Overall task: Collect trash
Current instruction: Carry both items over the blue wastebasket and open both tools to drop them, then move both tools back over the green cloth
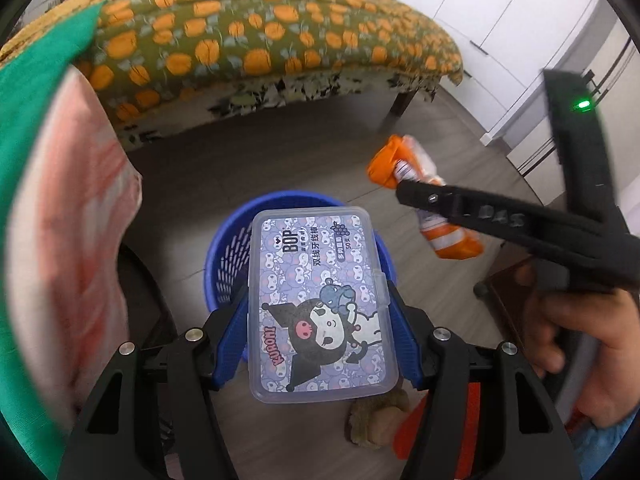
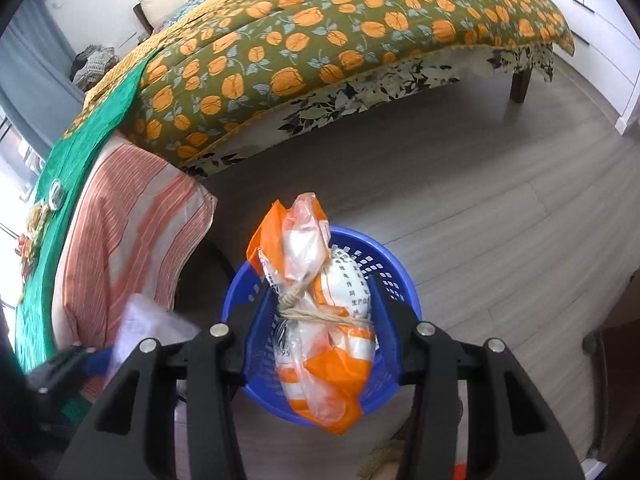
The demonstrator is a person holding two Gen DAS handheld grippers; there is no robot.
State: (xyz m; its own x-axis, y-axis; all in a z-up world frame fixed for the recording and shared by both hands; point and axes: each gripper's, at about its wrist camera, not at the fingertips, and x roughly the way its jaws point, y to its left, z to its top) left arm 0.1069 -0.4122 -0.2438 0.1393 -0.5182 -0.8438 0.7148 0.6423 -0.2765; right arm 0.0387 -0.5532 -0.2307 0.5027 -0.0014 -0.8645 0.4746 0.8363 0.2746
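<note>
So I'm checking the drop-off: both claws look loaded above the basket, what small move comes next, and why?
Probably open the right claw first: its orange and white bag hangs right over the blue basket. The left claw holds the clear plastic box above the same basket and can release after.

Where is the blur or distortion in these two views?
Left wrist view: striped pillow at the left edge is smeared, plastic box sharp. Right wrist view: orange bag and blue basket sharp, bed bowed by the fisheye.
</note>
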